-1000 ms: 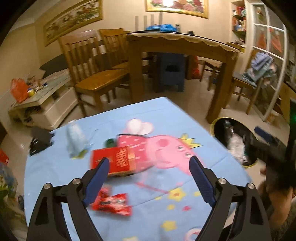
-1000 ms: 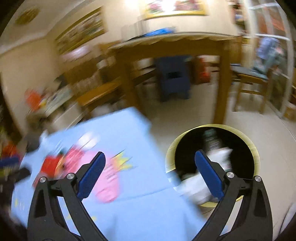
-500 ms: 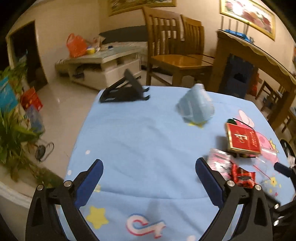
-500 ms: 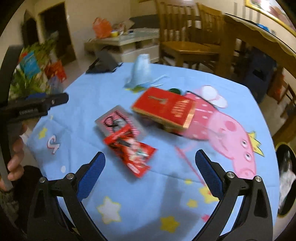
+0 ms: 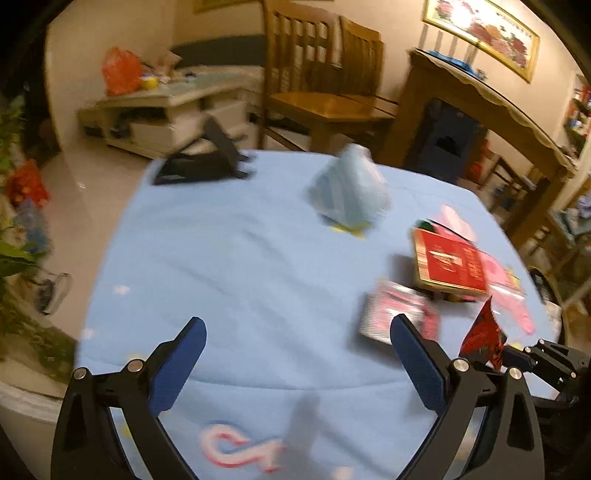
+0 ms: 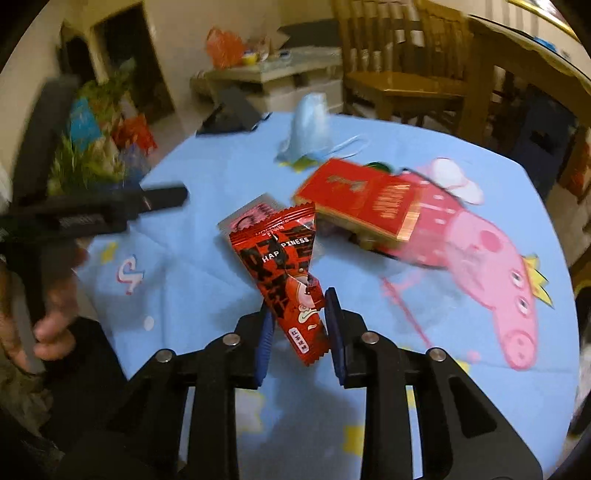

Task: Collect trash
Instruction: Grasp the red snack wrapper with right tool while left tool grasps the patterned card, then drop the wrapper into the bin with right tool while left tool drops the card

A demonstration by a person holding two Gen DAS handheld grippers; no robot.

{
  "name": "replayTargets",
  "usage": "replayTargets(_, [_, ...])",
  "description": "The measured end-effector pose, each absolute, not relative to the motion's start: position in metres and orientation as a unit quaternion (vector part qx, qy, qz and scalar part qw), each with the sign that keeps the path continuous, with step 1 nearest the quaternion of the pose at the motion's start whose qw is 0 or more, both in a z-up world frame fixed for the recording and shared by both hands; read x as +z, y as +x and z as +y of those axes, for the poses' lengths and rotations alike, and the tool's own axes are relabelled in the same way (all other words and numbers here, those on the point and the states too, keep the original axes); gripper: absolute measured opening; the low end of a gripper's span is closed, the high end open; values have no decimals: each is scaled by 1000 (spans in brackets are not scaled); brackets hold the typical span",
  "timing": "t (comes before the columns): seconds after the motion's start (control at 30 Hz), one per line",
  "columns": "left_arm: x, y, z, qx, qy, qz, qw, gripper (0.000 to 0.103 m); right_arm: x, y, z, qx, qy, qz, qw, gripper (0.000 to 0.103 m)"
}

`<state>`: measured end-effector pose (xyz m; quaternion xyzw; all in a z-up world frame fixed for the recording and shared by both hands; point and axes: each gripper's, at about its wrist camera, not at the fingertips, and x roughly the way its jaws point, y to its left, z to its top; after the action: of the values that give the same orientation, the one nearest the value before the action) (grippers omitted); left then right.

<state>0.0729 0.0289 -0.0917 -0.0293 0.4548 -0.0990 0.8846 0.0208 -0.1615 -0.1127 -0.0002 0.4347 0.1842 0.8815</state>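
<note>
Red snack wrapper [image 6: 286,273] now pinched in my right tool [image 6: 300,325], jaws just closed on its lower end, lifted off the bench [image 6: 207,295]. Left tool [image 5: 295,363] wide open, empty. Risk: thin foil slipping out mid-carry.

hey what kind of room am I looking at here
Most likely a home dining and living room: wooden dining chairs beside a wooden dining table, a framed flower picture on the wall, and a low white TV cabinet.

"HAPPINESS" in white letters on the red snack wrapper [image 6: 291,280], other print unreadable
</note>
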Motion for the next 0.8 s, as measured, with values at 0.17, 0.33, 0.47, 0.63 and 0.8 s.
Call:
replayTargets(0.17, [-102,79,-23,-145,10,468,872,96,-103,8,-216,155,53,424,891,27])
replayTargets(0.33, [-117,85,-66,-175,72,483,855,96,-105,-2,-245,144,79,419,893,27])
replayTargets(0.47, [-132,96,-73,-170,57,513,840,94,-108,-5,-253,154,87,412,894,27])
replayTargets(0.63, [-135,91,-85,-158,86,502,846,85,-114,-4,-259,154,107,407,894,28])
replayTargets(0.8, [-126,63,-98,-142,144,452,869,75,-116,-6,-266,150,121,404,894,28])
